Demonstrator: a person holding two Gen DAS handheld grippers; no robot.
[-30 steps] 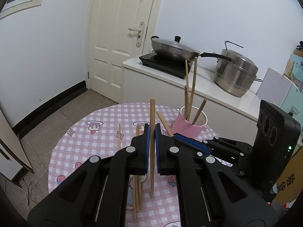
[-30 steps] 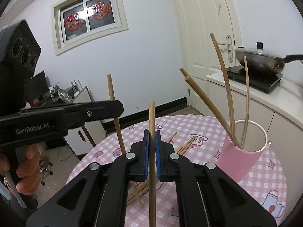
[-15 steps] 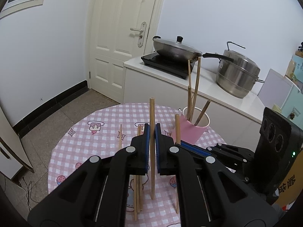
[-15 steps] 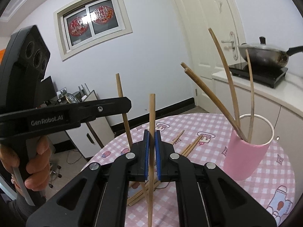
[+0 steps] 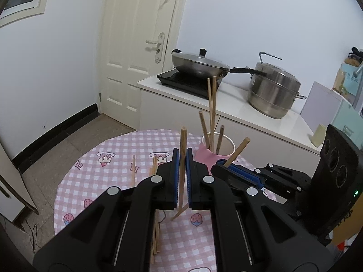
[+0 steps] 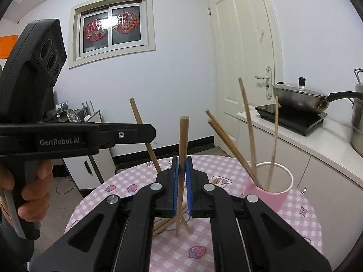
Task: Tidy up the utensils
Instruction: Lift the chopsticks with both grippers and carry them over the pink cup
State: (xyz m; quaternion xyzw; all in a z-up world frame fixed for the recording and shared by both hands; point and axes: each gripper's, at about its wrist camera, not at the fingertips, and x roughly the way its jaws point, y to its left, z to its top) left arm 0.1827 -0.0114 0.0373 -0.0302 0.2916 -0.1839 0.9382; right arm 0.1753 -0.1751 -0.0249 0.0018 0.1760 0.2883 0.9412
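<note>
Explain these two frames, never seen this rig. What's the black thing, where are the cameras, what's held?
No robot arm: a person holds two handheld grippers, each with a fisheye camera looking along its jaws. In the left wrist view the left gripper is shut on a chopstick. In the right wrist view the right gripper is shut on another chopstick. Each view also shows the other gripper. A pink cup holding four chopsticks stands on the checked table; loose chopsticks lie there.
</note>
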